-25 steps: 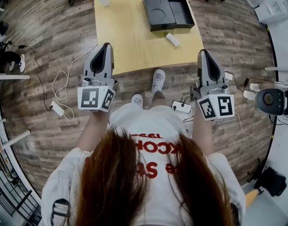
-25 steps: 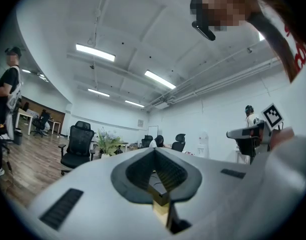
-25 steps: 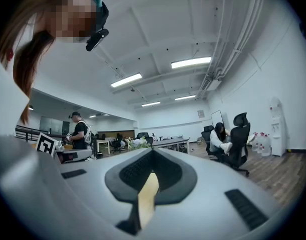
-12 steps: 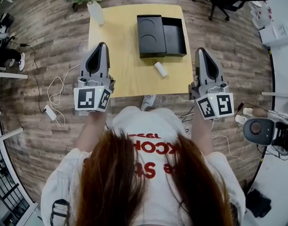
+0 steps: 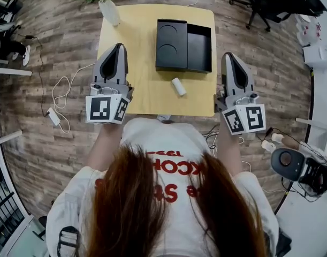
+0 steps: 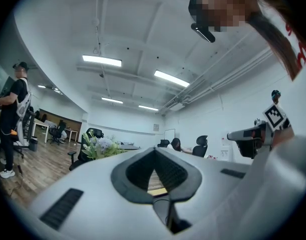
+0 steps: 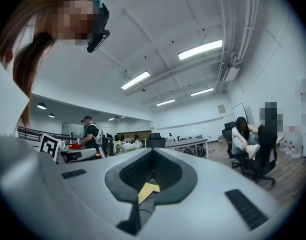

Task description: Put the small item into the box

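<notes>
A small white cylinder [image 5: 178, 86] lies on the yellow table [image 5: 136, 63], near its front edge. Behind it sits the black box [image 5: 199, 48]; its left half has two round recesses and its right half is an open, empty compartment. My left gripper [image 5: 119, 45] is held level over the table's left edge, left of the cylinder, shut with nothing in it. The right gripper [image 5: 228, 54] hovers just off the table's right edge, also shut and empty. In both gripper views the jaws [image 6: 154, 150] [image 7: 153, 150] meet at the tip and point across the room.
A white vase of flowers [image 5: 108, 9] stands at the table's far left corner. Cables and a power strip [image 5: 59, 98] lie on the wood floor at the left. An office chair [image 5: 275, 1] is at the far right, and a black device [image 5: 294, 165] sits on the floor at the right.
Both grippers and the person have moved forward to the table. The table's front edge, cylinder and box now lie between and just ahead of the two grippers. Jaws stayed shut.
</notes>
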`<state>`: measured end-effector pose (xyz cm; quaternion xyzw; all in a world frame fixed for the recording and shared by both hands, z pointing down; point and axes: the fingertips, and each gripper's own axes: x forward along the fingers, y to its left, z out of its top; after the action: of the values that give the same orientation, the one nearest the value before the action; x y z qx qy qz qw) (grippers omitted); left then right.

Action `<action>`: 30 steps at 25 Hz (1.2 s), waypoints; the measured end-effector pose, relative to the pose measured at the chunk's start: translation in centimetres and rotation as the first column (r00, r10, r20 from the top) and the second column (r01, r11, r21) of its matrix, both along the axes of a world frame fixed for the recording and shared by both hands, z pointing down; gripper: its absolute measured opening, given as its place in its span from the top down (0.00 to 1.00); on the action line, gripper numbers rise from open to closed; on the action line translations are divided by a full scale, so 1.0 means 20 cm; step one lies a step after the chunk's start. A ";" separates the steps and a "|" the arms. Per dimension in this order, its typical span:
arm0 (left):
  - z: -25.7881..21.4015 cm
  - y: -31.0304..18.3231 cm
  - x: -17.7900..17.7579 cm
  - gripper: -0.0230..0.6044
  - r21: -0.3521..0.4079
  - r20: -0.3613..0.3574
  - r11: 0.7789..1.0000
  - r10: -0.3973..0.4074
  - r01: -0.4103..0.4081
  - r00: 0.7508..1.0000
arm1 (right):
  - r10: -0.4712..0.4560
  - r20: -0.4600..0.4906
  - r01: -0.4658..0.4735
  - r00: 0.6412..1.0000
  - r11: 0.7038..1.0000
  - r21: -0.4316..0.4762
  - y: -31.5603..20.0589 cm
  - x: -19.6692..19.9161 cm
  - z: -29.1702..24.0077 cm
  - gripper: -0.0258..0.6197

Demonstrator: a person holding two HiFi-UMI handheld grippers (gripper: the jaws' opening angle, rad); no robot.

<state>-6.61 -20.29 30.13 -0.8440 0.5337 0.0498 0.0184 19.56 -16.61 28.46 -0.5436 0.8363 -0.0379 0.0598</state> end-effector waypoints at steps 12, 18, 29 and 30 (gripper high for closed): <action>0.20 -0.11 0.06 0.95 -0.087 0.021 0.992 0.091 -0.089 0.996 | -0.040 -0.031 0.034 0.999 0.981 -0.189 -0.03 -0.17 0.35 0.95; 0.35 -0.13 0.03 0.95 -0.145 0.029 0.983 0.120 -0.114 0.992 | -0.134 -0.134 0.074 0.982 0.921 -0.383 0.03 -0.34 0.83 0.95; 0.57 -0.07 -0.05 0.95 -0.242 0.061 0.965 0.119 -0.101 0.991 | -0.404 -0.298 0.084 0.865 0.702 -0.708 0.25 -0.54 1.66 0.59; 0.58 -0.06 -0.05 0.95 -0.248 0.063 0.964 0.119 -0.100 0.991 | -0.423 -0.316 0.074 0.849 0.687 -0.723 0.27 -0.55 1.70 0.59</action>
<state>-7.71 -21.55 41.73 -0.8692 0.4874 -0.0482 -0.0678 8.63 -11.30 62.39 -0.3966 0.8185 -0.2230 -0.3507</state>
